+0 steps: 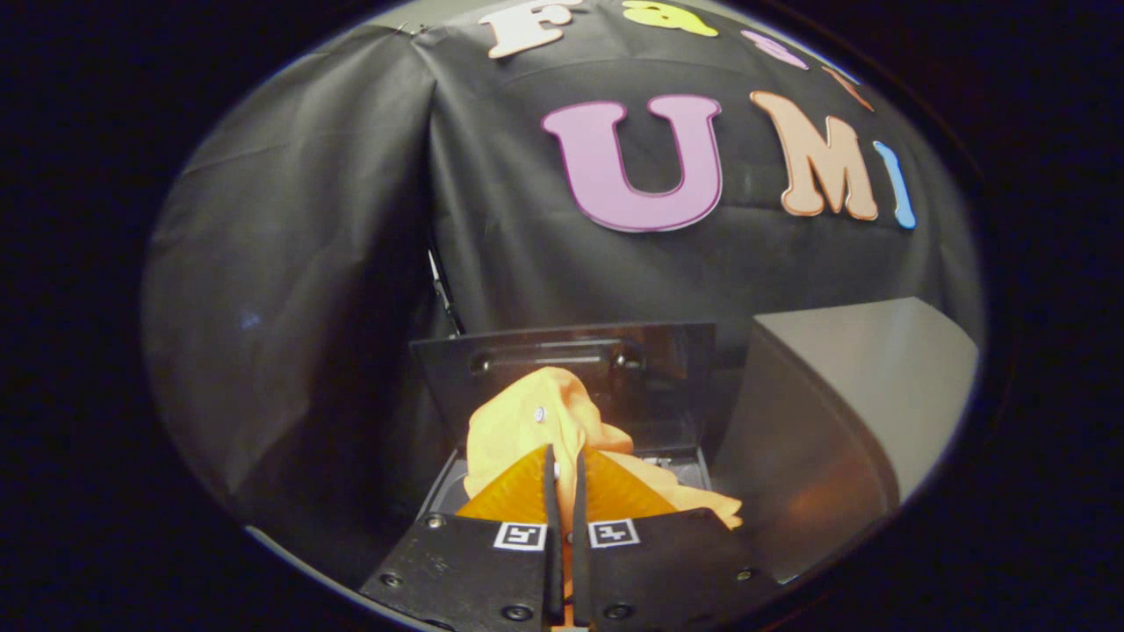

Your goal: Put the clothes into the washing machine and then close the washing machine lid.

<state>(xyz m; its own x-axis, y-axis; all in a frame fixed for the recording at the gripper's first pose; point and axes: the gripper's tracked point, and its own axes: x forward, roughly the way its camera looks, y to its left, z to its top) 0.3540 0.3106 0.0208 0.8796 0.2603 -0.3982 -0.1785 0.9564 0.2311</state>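
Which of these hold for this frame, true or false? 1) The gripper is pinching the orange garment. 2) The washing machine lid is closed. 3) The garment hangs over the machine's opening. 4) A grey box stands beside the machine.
1) True: the gripper has both fingers closed on the orange garment.
2) False: the washing machine lid stands raised behind the garment.
3) True: the cloth is bunched above the washing machine opening, just ahead of the fingers.
4) True: a grey box sits next to it.

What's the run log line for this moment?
gripper: shut on orange garment | garment: above washer opening | washing machine lid: raised open | stage: loading
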